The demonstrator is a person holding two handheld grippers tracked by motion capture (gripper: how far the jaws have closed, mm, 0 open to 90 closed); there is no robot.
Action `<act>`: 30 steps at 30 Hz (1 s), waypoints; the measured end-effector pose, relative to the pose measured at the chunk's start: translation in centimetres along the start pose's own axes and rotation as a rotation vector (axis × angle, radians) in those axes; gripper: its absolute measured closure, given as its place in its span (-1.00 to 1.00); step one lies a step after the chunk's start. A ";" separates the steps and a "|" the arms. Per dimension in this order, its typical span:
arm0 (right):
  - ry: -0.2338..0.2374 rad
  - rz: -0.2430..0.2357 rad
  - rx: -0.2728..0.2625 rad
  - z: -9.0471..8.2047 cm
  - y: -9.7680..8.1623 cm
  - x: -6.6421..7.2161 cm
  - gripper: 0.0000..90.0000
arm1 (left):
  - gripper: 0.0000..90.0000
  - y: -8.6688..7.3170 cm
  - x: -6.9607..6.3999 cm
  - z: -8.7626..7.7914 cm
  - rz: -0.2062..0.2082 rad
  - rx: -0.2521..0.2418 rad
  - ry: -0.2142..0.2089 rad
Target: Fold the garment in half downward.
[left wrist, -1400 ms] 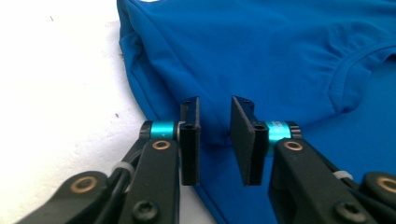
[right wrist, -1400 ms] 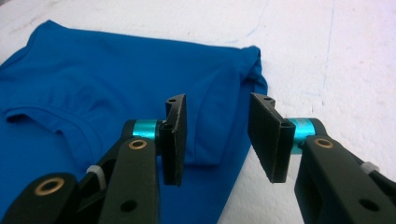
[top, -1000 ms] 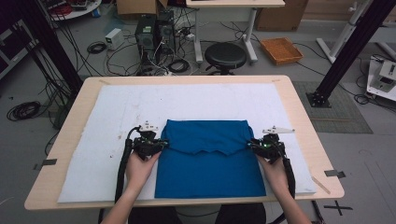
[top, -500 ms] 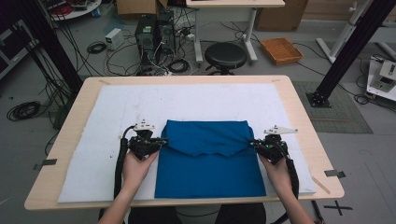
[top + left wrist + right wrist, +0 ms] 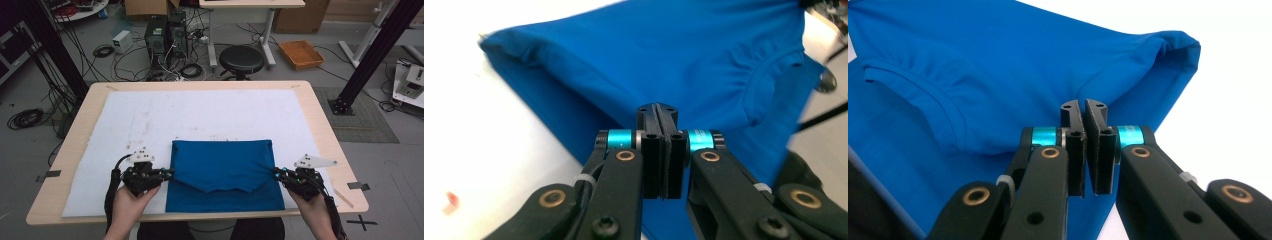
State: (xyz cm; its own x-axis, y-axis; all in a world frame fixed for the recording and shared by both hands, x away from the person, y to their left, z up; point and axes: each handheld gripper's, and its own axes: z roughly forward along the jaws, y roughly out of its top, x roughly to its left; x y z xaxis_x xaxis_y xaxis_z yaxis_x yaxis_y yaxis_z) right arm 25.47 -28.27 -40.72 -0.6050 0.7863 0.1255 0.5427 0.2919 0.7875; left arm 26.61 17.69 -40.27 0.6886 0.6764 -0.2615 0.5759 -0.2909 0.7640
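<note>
A blue shirt (image 5: 225, 165) lies folded on the white mat (image 5: 200, 115), its collar layer doubled over toward the near edge. My left gripper (image 5: 170, 174) is shut on the folded layer's left edge, and my right gripper (image 5: 275, 172) is shut on its right edge. In the left gripper view the jaws (image 5: 657, 110) press together on the shirt (image 5: 649, 50), which drapes away from them with the collar at the right. The right gripper view shows the jaws (image 5: 1083, 107) nearly together, pinching the shirt's (image 5: 998, 60) edge, collar at the left.
The mat covers most of the wooden table (image 5: 325, 130). Behind the table a black stool (image 5: 241, 59), computer cases (image 5: 165, 35) and cables sit on the floor. A black post (image 5: 370, 55) stands at the right.
Both grippers have come toward the near edge and lifted a little, drawing the shirt's top layer with them. The fold now reaches farther down over the lower layer.
</note>
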 end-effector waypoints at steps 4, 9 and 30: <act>0.005 -0.009 0.004 -1.0 -1.0 0.7 0.94 | 0.98 -1.3 -1.6 -0.6 0.026 0.025 -0.011; 0.010 -0.017 0.027 -1.7 -2.9 1.5 0.94 | 0.98 -2.7 -2.7 -0.6 0.053 0.069 -0.002; -0.150 -0.058 -0.077 1.7 1.7 -2.2 0.39 | 0.19 1.5 2.1 1.8 0.065 -0.091 0.205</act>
State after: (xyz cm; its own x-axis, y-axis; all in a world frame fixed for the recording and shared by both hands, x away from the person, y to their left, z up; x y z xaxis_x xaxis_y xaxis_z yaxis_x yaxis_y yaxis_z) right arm 28.73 -28.62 -40.72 -0.5372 0.8434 -0.0084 0.4600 0.3013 0.8352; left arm 29.72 17.49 -40.70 0.6141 0.7839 -0.0916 0.4847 -0.2830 0.8276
